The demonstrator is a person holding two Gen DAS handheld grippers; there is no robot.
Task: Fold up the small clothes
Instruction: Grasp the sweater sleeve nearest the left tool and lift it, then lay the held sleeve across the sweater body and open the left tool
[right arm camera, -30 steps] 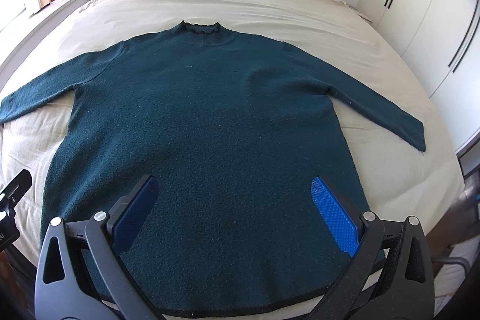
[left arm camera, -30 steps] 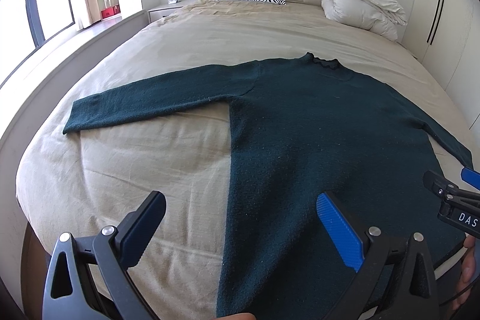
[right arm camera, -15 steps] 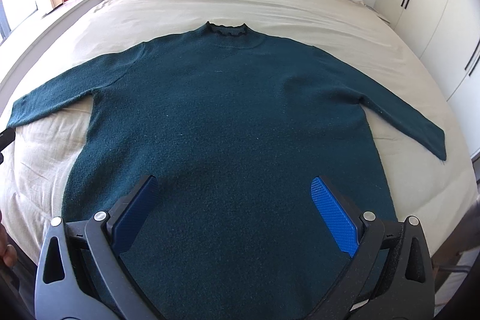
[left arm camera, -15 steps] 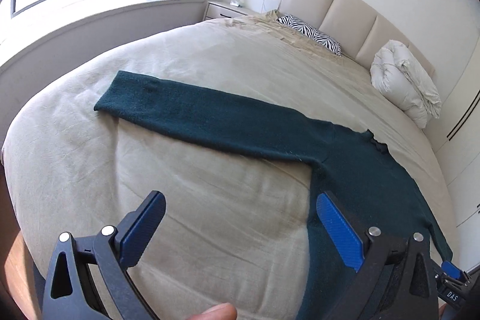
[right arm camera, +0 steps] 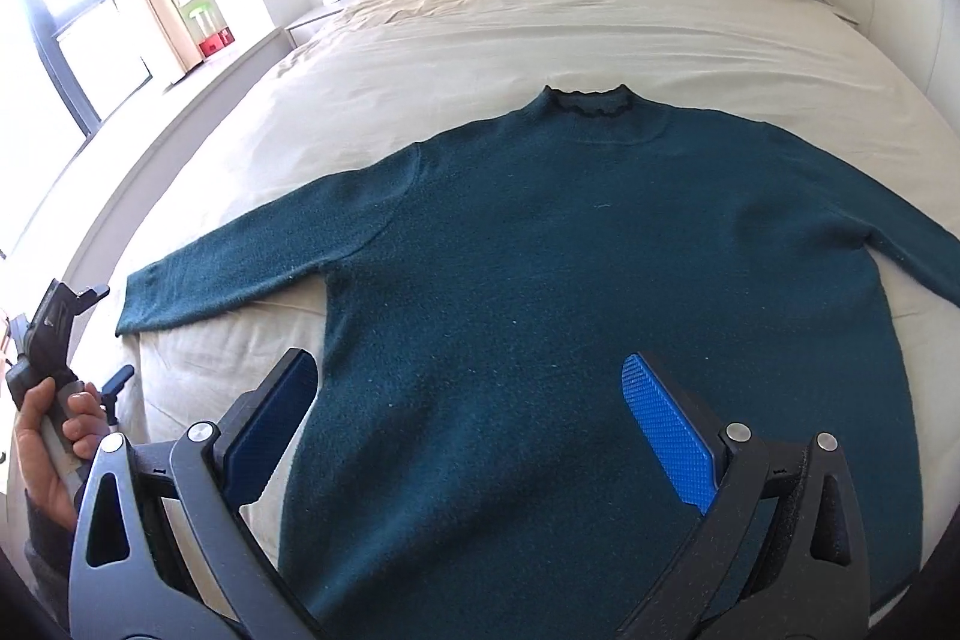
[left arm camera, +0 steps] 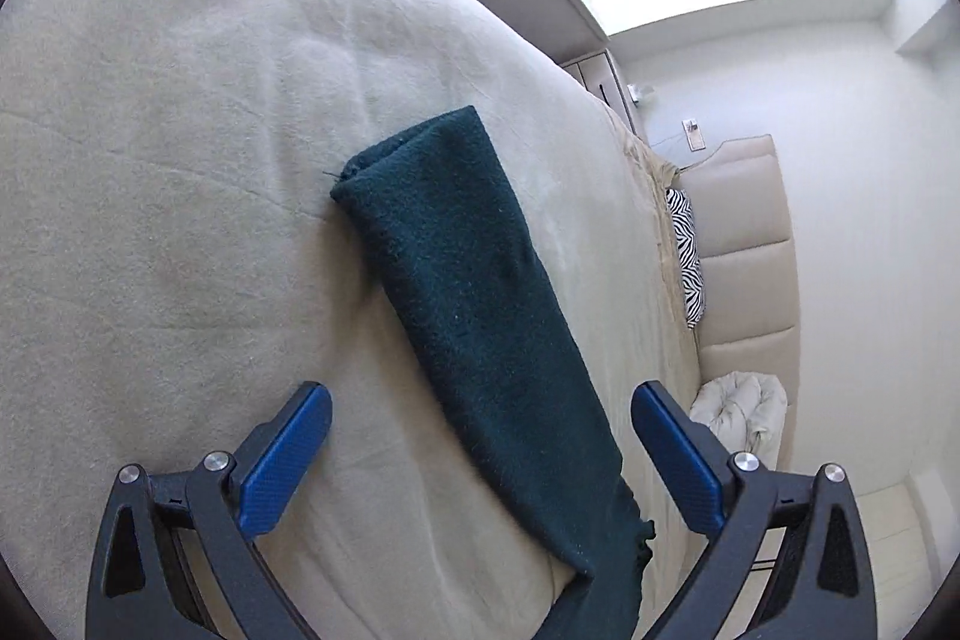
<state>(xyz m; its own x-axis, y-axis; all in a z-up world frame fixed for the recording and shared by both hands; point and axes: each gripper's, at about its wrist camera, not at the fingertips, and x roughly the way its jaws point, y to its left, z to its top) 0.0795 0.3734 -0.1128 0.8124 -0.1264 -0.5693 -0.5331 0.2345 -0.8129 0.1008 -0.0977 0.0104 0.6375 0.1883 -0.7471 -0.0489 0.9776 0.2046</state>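
While the dark green sweater (right arm camera: 570, 316) lies flat near the bed's (right arm camera: 480, 40) foot edge, ready for folding, the left gripper (left arm camera: 480, 454) straddles its sleeve (left arm camera: 456, 280), wide open and empty; the right gripper (right arm camera: 468, 418) hovers likewise.

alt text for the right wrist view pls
A dark teal knitted sweater lies flat, sleeves spread, on a beige-sheeted bed. The open right claw hovers over its lower half; the left claw is near the sweater's left cuff.
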